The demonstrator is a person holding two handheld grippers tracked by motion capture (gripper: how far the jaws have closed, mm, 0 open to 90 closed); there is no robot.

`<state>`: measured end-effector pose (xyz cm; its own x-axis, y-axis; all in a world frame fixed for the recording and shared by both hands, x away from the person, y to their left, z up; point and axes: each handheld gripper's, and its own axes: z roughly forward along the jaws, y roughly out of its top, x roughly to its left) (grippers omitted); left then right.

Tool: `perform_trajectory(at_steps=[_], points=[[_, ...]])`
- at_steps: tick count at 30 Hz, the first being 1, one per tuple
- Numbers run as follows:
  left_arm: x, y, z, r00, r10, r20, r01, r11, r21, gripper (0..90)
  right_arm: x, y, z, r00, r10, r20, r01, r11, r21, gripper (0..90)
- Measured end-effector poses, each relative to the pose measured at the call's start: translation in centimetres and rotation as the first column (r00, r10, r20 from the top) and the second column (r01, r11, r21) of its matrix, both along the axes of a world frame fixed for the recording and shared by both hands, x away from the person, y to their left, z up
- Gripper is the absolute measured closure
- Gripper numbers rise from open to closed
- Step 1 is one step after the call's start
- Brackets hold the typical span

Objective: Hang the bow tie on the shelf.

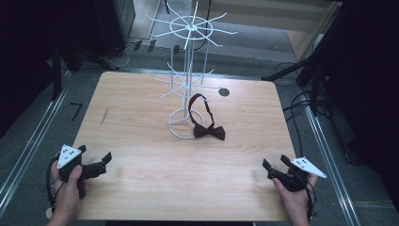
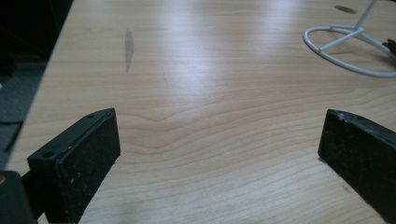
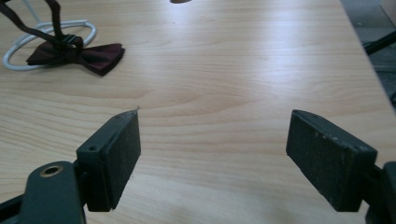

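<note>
My left gripper [image 1: 96, 162]: spread, near left | my right gripper [image 1: 275, 167]: spread, near right | one white wire stand [image 1: 187, 75], centre-far | one bow tie [image 1: 209, 131] touching its base

One sign could be read: a black mark shaped like the numeral 7 [image 1: 76, 110] stood on the grey floor at the left of the frame, beside the light wooden table [image 1: 141, 188].

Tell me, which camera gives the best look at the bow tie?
The right gripper view: the bow tie lies close there, with its knot and strap sharp. The high view shows the whole tie by the white rack, but small. The left gripper view catches just a dark sliver at its edge.
</note>
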<state>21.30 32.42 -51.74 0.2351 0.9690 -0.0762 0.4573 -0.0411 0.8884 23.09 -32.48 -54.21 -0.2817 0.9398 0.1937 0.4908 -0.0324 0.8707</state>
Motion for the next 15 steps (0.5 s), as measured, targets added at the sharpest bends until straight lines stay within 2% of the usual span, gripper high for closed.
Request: perform_trajectory(at_steps=[2,4,6,12,15], points=[[-0.4,0.5,0.2,0.9999,-0.010,0.013,0.010,0.9999,-0.011,0.0,-0.4,-0.7,-0.1,0.9998,-0.019,-0.003,0.019,1.000,0.003,18.3],[-0.8,1.3,0.3,0.9999,-0.013,0.008,0.013,0.9992,-0.037,0.0,-1.2,-1.6,-0.2,0.9991,-0.041,-0.008,0.041,0.999,0.007,18.3],[-0.9,1.5,0.3,0.9999,-0.011,0.003,0.011,0.9992,-0.039,0.0,-1.4,-1.9,-0.3,0.9989,-0.045,-0.007,0.045,0.999,0.004,18.3],[-1.6,2.3,-0.2,0.9995,-0.023,-0.022,0.023,0.9994,-0.027,0.0,-2.6,-2.9,-0.4,0.9977,-0.065,-0.016,0.065,0.997,-0.034,18.9],[-2.0,2.5,-0.2,0.9992,-0.035,-0.020,0.035,0.9994,-0.008,0.0,-2.9,-3.4,-0.5,0.9969,-0.077,-0.017,0.076,0.996,-0.040,19.1]])
